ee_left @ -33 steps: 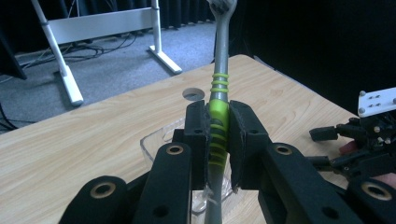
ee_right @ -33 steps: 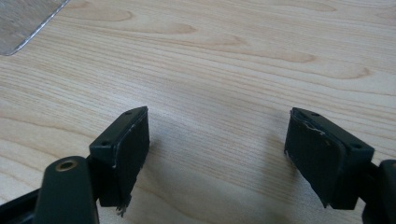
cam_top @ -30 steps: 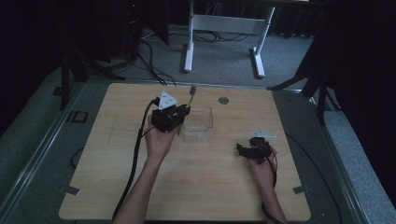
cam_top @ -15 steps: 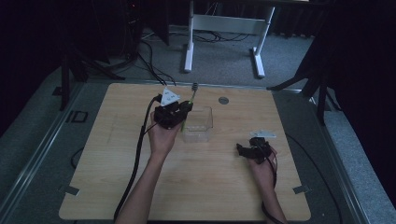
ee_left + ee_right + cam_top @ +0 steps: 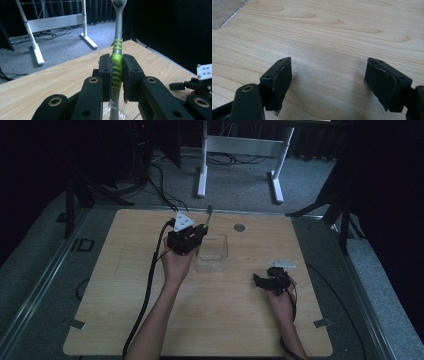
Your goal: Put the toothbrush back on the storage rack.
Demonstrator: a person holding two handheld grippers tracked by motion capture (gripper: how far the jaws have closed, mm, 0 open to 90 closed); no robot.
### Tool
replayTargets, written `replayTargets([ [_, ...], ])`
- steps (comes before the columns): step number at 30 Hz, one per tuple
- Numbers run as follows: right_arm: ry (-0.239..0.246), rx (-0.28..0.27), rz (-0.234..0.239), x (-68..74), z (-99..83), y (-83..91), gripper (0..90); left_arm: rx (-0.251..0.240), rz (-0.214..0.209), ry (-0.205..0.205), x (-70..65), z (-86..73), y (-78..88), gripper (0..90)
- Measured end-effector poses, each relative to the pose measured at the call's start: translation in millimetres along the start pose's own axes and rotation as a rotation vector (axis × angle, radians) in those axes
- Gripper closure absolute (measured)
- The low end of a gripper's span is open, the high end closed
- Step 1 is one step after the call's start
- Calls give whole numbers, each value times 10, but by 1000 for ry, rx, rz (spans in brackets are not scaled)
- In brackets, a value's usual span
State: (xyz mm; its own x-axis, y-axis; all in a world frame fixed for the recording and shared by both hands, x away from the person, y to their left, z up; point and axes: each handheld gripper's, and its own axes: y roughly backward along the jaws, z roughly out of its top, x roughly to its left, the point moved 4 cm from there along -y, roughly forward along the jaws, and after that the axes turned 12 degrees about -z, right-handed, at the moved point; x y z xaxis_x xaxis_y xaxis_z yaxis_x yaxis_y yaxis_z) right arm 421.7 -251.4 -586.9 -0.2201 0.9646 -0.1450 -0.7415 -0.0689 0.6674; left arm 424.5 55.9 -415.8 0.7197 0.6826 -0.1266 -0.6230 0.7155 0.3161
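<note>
Where frame cuts: toothbrush (image 5: 117, 37) head.

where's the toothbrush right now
The toothbrush is clamped upright in the left claw; in the high view it sits just left of the clear container, near the table's far edge.

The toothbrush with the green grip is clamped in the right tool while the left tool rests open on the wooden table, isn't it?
Not quite: the sides are swapped. The left gripper view shows the left tool shut on the toothbrush, and the right gripper view shows the right tool open over the wooden table.
</note>
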Motion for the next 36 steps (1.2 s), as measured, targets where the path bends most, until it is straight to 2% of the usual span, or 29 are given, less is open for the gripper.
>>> replayTargets([
  [18,0,0,0,0,0,0,220,-19,-7,-12,48,15,-99,787],
  [23,0,0,0,0,0,0,220,-20,-8,-26,37,7,-140,787],
  [36,0,0,0,0,0,0,220,-3,-1,-43,65,-37,-217,786],
])
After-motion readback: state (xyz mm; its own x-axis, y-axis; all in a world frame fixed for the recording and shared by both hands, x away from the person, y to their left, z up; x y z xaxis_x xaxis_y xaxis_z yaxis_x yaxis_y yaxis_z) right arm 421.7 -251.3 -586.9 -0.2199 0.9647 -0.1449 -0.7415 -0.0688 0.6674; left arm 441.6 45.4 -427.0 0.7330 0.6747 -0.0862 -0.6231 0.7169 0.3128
